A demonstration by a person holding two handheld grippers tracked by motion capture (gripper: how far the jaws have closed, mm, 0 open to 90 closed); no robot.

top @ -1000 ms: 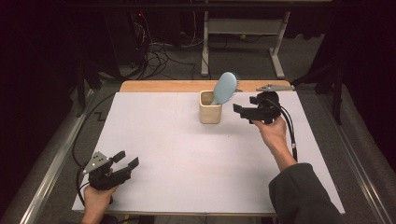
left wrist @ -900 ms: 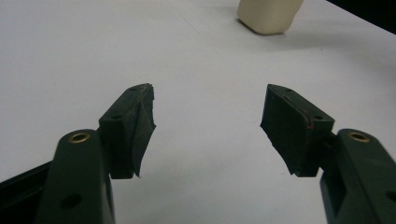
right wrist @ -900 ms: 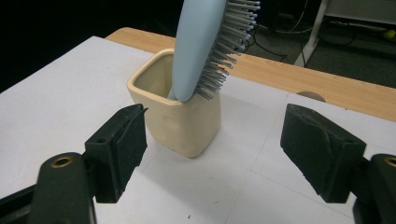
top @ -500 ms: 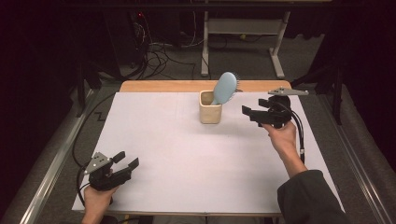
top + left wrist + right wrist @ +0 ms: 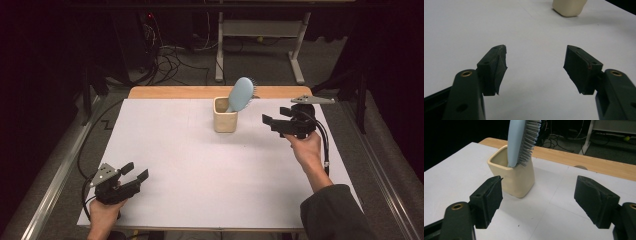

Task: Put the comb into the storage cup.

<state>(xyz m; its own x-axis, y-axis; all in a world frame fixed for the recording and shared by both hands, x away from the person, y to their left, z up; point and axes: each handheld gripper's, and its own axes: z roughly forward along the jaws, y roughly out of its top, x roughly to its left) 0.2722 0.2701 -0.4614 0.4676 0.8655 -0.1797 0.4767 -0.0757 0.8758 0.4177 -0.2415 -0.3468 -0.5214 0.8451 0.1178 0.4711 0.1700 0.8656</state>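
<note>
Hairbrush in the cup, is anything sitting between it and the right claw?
Nothing visible. The right claw is open, apart from the cup holding the hairbrush, with only bare white table between them.

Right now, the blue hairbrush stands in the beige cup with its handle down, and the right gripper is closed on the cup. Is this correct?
Not quite. The right gripper is open and apart from the beige cup; the right gripper view shows its jaws spread wide with nothing between them. The rest holds: the blue hairbrush stands in the cup, handle down.
</note>
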